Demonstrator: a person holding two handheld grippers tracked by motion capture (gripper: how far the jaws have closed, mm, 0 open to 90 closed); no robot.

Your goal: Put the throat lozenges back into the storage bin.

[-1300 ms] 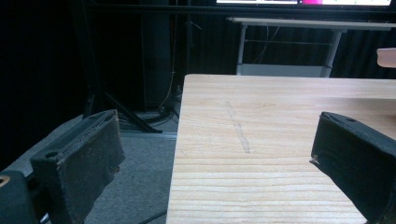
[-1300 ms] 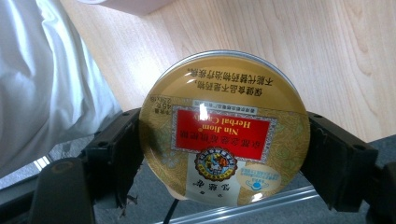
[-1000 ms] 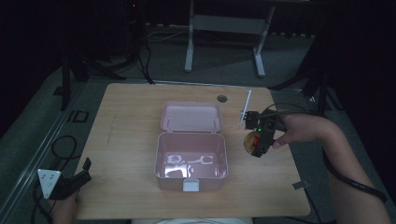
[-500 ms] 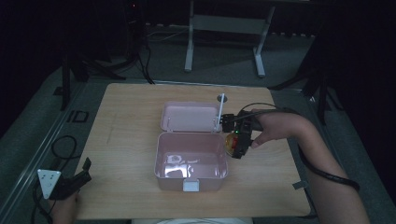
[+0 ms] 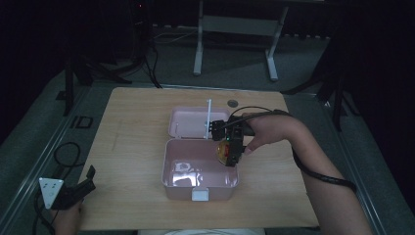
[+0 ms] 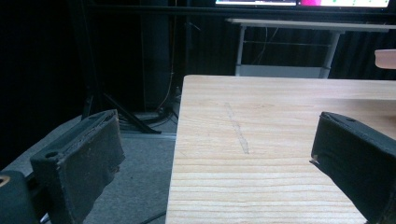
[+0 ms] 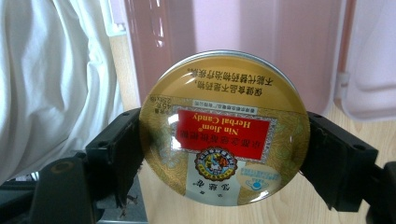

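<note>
A pink box [image 5: 198, 169] lies open in the middle of the table, its lid [image 5: 195, 122] folded back. My right gripper [image 5: 229, 149] hovers over the box's right rim, shut on a round gold candy tin [image 5: 223, 149] with a red label. In the right gripper view the tin [image 7: 225, 128] is clamped by its edges between both jaws, with the pink box [image 7: 243, 42] behind it. My left gripper [image 5: 78, 188] is off the table's near left corner. In the left gripper view its jaws stand wide open with nothing between them.
The wooden table [image 5: 132, 147] has bare room left of the box. A thin white stick [image 5: 207, 117] rises by the lid. A dark round hole [image 5: 233, 103] sits near the table's far edge. A metal stand [image 5: 235, 29] is on the floor beyond.
My right gripper has carried the tin leftward from the table's right side to above the box's right rim. The left gripper has stayed put.
</note>
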